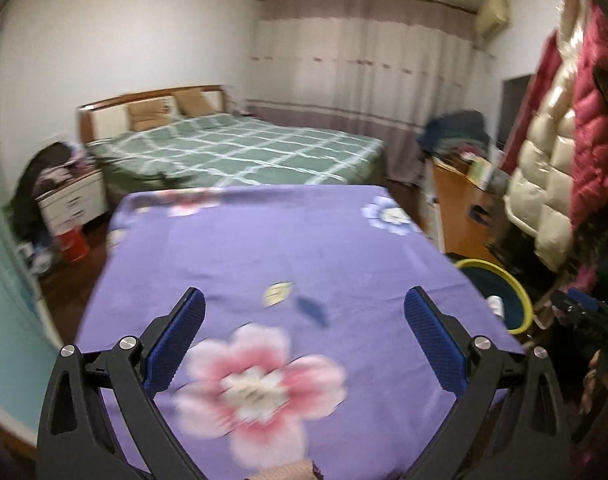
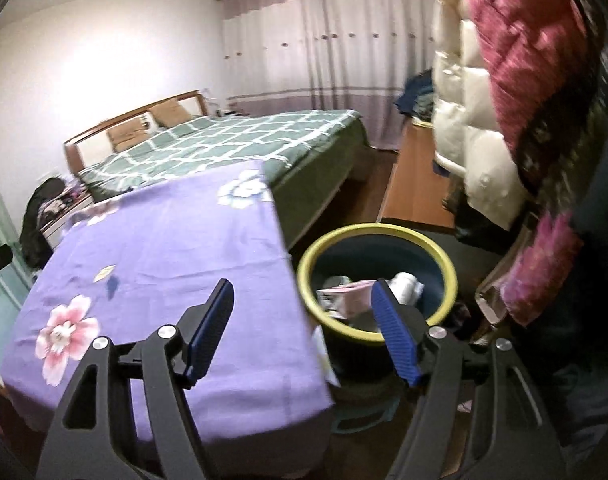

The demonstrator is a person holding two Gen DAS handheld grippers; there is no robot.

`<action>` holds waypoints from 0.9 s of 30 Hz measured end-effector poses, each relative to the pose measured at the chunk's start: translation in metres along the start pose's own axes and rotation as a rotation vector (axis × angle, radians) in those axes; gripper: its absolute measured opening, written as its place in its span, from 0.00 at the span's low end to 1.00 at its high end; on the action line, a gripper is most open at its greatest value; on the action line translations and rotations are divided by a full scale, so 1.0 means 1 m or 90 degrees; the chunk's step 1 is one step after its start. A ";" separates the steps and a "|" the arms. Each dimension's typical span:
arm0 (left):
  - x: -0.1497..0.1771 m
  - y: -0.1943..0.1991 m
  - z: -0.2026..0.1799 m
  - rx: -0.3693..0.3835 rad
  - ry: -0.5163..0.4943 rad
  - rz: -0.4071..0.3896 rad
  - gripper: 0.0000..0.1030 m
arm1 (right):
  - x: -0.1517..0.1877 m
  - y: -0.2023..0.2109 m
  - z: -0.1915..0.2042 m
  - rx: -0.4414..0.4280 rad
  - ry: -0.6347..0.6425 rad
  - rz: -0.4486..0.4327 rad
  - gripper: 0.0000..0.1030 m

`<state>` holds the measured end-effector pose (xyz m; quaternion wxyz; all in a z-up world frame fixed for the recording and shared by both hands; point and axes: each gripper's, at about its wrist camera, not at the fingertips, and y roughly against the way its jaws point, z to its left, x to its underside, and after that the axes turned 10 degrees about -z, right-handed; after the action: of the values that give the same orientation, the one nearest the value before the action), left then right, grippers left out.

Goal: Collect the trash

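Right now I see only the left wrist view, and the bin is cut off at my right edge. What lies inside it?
Observer: The right wrist view looks into the bin. It holds a pink and white box and a white crumpled item.
Operator: Does the right tool carry anything?
Observer: No. The right tool is open, with nothing between its fingers.
Operator: Is anything beside the bin?
Observer: Something white hangs at the edge of the purple cloth, next to the bin. I cannot tell what it is.
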<state>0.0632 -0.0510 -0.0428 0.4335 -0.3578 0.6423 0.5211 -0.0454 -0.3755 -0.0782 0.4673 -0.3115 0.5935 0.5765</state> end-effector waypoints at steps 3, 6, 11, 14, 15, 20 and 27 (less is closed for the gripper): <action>0.010 0.023 0.024 -0.032 0.023 -0.006 0.95 | 0.000 0.003 0.011 -0.011 0.011 -0.002 0.66; 0.017 0.035 0.035 -0.055 0.037 -0.015 0.95 | 0.001 0.004 0.018 -0.018 0.015 -0.004 0.67; 0.021 0.042 0.047 -0.079 0.063 -0.019 0.95 | 0.002 0.004 0.023 -0.027 0.017 -0.005 0.67; 0.021 0.045 0.049 -0.085 0.073 -0.022 0.95 | 0.001 0.006 0.026 -0.027 0.023 -0.009 0.68; 0.020 0.045 0.045 -0.086 0.073 -0.022 0.95 | 0.001 0.006 0.026 -0.027 0.023 -0.009 0.68; 0.020 0.044 0.039 -0.087 0.055 -0.022 0.95 | 0.002 0.008 0.026 -0.023 0.018 -0.011 0.68; 0.017 0.050 0.032 -0.081 0.049 -0.024 0.95 | 0.000 0.009 0.024 -0.023 0.016 -0.013 0.69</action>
<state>0.0176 -0.0095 -0.0435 0.3943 -0.4166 0.6172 0.5386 -0.0494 -0.3506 -0.0725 0.4601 -0.3333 0.5855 0.5782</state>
